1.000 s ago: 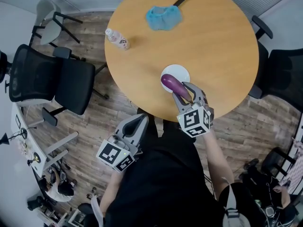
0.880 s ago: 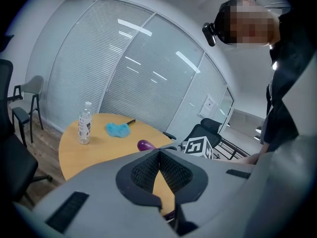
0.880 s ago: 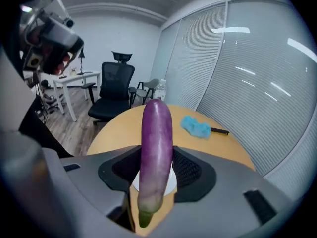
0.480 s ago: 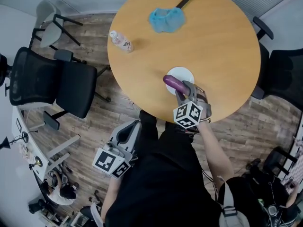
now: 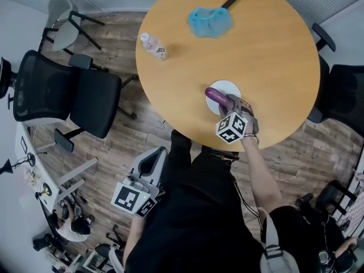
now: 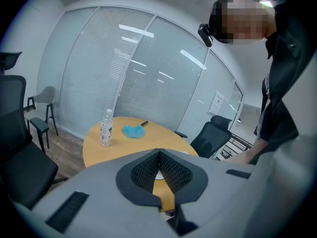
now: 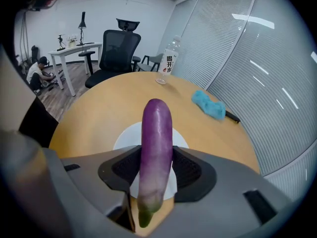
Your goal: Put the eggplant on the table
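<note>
Right gripper (image 7: 157,168): clamped on the eggplant (image 7: 156,133), squeezed from both sides. Eggplant over the white plate (image 5: 230,86), purple end out across the plate, green stem end back toward the gripper camera; contact with the plate not determinable. Plate on the round table (image 5: 267,44), close to its edge. Left gripper (image 6: 159,157): jaws closed together, nothing between, well away from the plate, off the table above the floor (image 5: 142,131). Beyond the plate: bottle (image 5: 154,45) and blue duster (image 5: 210,21), both well apart from it.
</note>
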Tool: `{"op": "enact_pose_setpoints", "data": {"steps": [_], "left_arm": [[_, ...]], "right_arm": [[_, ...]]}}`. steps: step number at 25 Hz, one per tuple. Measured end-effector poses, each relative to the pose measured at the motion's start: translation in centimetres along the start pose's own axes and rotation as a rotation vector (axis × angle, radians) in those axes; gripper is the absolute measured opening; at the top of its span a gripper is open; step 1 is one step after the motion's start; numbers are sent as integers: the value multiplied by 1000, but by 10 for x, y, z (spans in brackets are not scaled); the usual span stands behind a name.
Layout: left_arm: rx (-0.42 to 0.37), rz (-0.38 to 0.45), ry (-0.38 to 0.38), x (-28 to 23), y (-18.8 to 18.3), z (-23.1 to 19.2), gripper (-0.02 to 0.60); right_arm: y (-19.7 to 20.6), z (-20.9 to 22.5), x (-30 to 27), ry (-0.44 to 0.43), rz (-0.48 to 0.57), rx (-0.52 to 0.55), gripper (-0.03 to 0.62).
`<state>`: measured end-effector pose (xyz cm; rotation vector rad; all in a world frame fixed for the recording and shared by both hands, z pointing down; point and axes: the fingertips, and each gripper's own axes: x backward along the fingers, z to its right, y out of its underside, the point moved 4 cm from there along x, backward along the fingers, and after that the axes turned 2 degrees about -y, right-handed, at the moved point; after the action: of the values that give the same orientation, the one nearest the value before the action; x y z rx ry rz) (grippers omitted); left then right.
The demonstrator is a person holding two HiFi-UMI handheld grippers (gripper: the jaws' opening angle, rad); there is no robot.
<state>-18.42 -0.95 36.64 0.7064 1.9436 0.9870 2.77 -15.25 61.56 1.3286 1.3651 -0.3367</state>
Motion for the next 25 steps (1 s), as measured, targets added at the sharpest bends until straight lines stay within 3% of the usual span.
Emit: {"op": "enact_pose_setpoints", "data": {"steps": [13,25], "left_arm": [[-44,-43,11,1,-1,-8,9],[-57,-74,41,-9,0,-5,9]], "right_arm": [[7,-5,-20,-47,-83,-35,199],[9,-3,-22,-65,-68,-50,199]]}}
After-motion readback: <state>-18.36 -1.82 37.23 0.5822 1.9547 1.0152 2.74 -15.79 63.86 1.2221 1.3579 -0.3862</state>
